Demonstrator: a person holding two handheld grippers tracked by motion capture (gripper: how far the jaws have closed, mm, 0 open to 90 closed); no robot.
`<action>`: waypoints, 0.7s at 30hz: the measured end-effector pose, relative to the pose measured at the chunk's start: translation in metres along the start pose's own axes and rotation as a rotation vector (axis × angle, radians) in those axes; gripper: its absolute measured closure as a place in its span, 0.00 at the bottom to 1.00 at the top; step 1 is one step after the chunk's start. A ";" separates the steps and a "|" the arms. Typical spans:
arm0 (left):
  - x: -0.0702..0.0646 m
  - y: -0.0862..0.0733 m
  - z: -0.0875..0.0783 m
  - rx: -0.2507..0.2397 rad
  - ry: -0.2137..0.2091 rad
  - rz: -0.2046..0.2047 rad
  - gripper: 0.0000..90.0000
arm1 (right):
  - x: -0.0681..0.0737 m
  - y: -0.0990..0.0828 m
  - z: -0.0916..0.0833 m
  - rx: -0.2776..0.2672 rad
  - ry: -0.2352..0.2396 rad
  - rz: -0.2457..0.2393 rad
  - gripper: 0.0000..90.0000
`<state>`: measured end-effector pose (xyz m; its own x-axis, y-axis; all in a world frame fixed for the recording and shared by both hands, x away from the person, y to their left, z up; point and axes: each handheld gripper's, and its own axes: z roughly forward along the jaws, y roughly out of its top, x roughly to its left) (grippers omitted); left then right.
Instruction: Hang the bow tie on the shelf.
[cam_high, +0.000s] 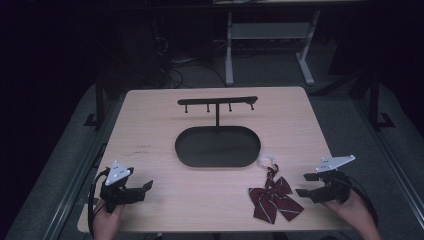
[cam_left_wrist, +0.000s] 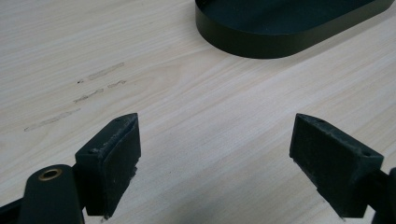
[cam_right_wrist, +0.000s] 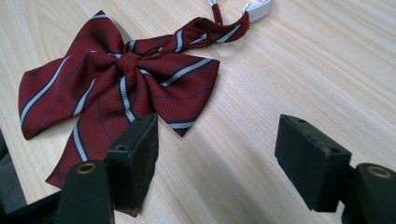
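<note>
A dark red striped bow tie (cam_high: 273, 197) with a white elastic loop (cam_high: 267, 161) lies flat on the wooden table near its front right. In the right gripper view the bow tie (cam_right_wrist: 116, 79) spreads just beyond the jaws, one tail reaching behind the left jaw. My right gripper (cam_high: 306, 184) rests at the front right edge, open, nothing between its jaws (cam_right_wrist: 219, 158). My left gripper (cam_high: 146, 190) sits at the front left corner, open over bare wood (cam_left_wrist: 215, 158). A black stand with an oval base (cam_high: 218, 146) and a hook bar (cam_high: 218, 101) stands mid-table.
The stand's oval base (cam_left_wrist: 285, 28) shows ahead of the left jaws. Faint scuff marks (cam_left_wrist: 79, 95) mark the wood on the left. Beyond the table's far edge are a white desk frame (cam_high: 270, 45) and cables on the floor.
</note>
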<state>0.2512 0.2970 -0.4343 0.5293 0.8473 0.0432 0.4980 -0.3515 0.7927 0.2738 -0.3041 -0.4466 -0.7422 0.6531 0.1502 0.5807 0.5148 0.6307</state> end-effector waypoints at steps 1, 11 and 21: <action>0.000 0.000 0.000 0.000 0.000 0.000 0.18 | 0.000 0.000 0.000 0.001 0.001 -0.002 0.33; -0.002 0.000 -0.001 -0.004 -0.005 0.014 0.18 | 0.007 0.010 0.004 0.012 0.008 -0.025 0.35; -0.002 -0.001 -0.003 -0.013 0.000 0.002 0.18 | 0.018 0.030 0.006 0.019 0.006 -0.072 0.37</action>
<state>0.2481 0.2967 -0.4332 0.5305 0.8465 0.0446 0.4882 -0.3481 0.8003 0.2803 -0.2737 -0.4297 -0.7844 0.6105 0.1098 0.5318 0.5708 0.6257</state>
